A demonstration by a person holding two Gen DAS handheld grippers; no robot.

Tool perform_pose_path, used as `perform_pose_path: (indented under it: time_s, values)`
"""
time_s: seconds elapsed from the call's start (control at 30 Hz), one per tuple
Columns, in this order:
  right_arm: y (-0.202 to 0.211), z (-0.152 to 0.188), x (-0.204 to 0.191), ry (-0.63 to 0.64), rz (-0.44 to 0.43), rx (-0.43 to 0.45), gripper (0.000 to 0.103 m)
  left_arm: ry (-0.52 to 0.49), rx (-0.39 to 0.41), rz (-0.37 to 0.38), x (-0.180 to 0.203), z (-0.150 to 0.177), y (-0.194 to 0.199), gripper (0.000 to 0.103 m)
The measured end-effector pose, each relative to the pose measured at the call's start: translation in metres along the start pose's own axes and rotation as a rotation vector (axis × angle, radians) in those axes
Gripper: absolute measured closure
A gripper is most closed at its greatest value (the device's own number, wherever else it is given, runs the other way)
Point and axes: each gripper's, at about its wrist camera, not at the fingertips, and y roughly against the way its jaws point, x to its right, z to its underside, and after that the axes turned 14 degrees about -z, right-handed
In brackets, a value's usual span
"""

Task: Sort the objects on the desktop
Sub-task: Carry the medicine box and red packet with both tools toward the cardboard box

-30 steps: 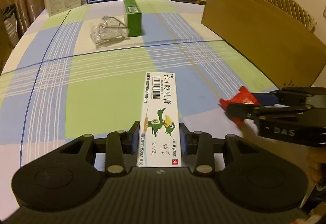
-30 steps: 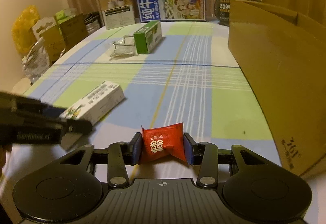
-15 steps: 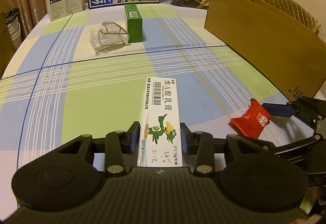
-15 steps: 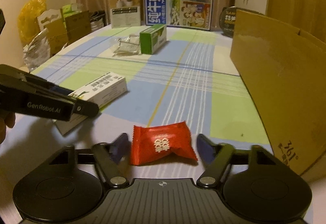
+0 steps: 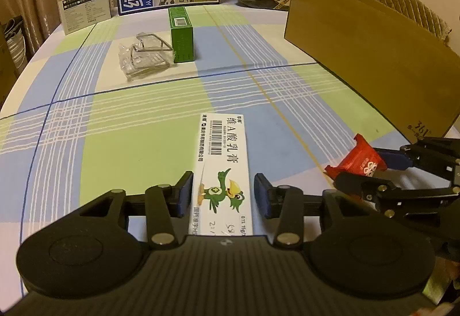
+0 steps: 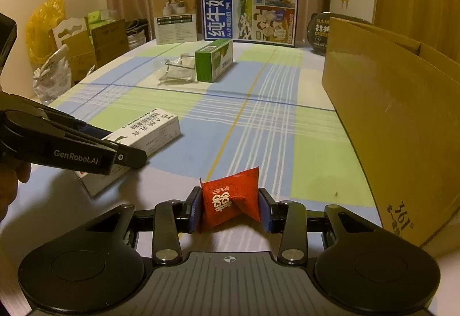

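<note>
Desktop objects largely unsorted: right gripper (image 6: 230,211) has just clamped red snack packet (image 6: 231,199); left gripper (image 5: 223,194) straddles ointment box (image 5: 222,169), pads just clear; green carton (image 5: 181,34) untouched.

right gripper (image 6: 230,208): jaws just closed in, pads pressing both sides of red sachet (image 6: 233,201), which is tilted and lifted off the cloth
left gripper (image 6: 126,156): over white box (image 6: 143,132), grip unclear
cardboard box (image 6: 396,120): standing at right
green carton (image 6: 214,63): far, beside wire rack (image 6: 178,71)
</note>
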Motion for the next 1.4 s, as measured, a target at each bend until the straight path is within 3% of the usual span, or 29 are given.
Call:
perform_pose_path:
  time_s: [0.03,0.83,1.4]
  values:
    - [0.001,0.000,0.000,-0.006,0.001,0.001,0.066,-0.001,0.000,-0.003,0.000,0.000,0.000,0.070]
    - [0.025,-0.017,0.004,-0.013,0.019,0.053,0.066,0.018,0.009,0.011,0.000,0.001,0.017,0.070]
    - [0.098,-0.036,0.007,-0.028,0.058,0.192,0.066,0.127,0.041,0.028,0.023,-0.006,0.071,0.070]
